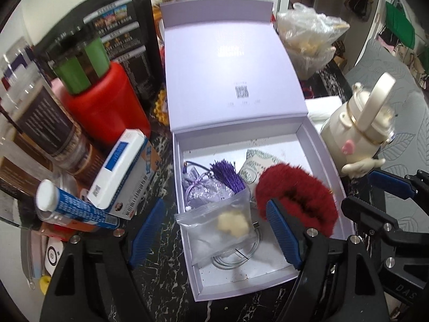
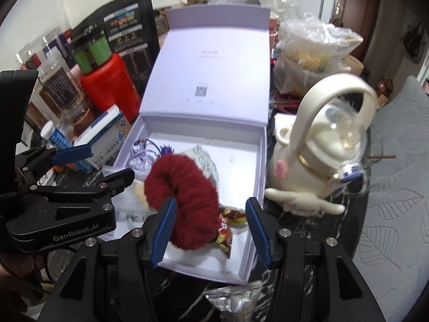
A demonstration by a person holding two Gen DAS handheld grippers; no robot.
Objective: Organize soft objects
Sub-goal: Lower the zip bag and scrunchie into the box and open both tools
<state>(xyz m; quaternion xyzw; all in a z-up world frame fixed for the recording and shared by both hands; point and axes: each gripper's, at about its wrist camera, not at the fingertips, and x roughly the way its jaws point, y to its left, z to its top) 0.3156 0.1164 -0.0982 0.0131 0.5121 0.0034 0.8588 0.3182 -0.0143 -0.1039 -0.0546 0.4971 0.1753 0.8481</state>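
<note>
At far left on the dark marble table (image 1: 166,244), a red canister (image 1: 107,102) stands behind a blue-and-white carton (image 1: 120,171). Next, the left gripper (image 1: 211,230) hangs wide open, holding nothing, over a zip bag (image 1: 222,228) in the lilac box (image 1: 313,145). A furry red scrunchie (image 2: 185,198) lies in that box. The right gripper (image 2: 211,230) gapes empty above it. A cream bottle (image 2: 316,161) stands rightmost.

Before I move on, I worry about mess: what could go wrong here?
The red furry ring sits beside the right tool's left finger, not clamped; closing may miss it. The cream bottle stands close to the box; a swing might tip it.
</note>
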